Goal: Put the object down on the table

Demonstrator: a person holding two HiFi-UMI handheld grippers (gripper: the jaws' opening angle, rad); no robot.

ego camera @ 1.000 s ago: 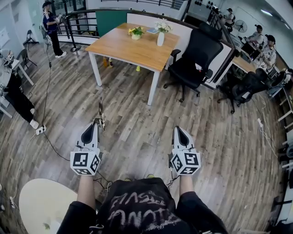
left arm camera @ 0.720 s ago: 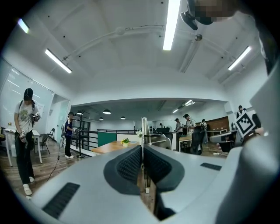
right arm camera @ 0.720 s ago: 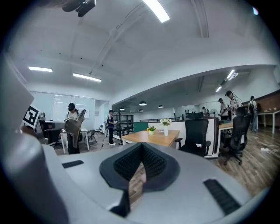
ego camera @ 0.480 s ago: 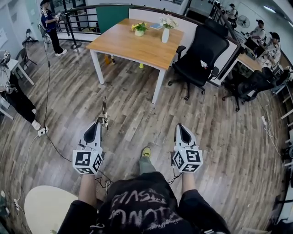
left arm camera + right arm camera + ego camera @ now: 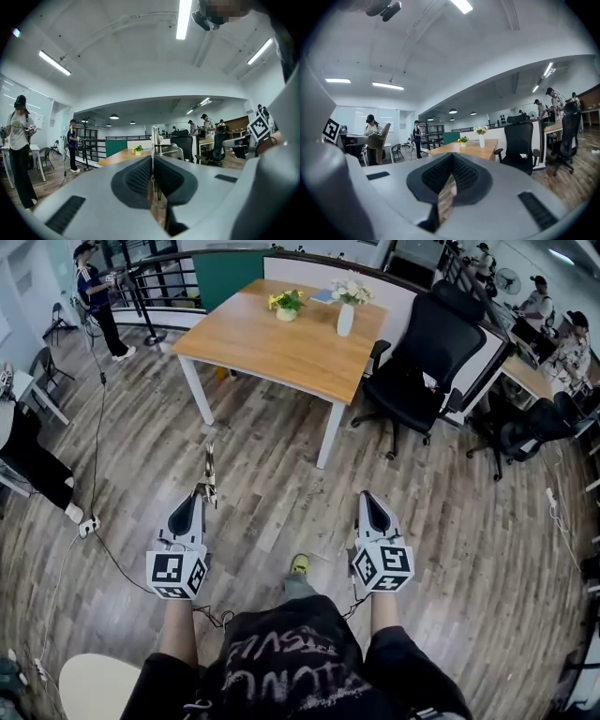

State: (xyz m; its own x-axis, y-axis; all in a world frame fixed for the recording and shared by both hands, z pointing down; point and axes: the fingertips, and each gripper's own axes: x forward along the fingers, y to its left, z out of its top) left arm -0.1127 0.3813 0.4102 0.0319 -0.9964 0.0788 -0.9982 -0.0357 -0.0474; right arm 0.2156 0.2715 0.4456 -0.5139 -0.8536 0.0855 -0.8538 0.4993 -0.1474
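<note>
Wood-plank floor underfoot, and the wooden table (image 5: 281,343) stands well ahead of both grippers. This looks like the carry stage: the left gripper (image 5: 199,493) is clamped on a slim metal object (image 5: 209,468), which pokes forward and up from between its pads. The right gripper (image 5: 365,500) rides alongside, jaws together, nothing in them. Next up, I'd say: reach the tabletop, lower, then release.
</note>
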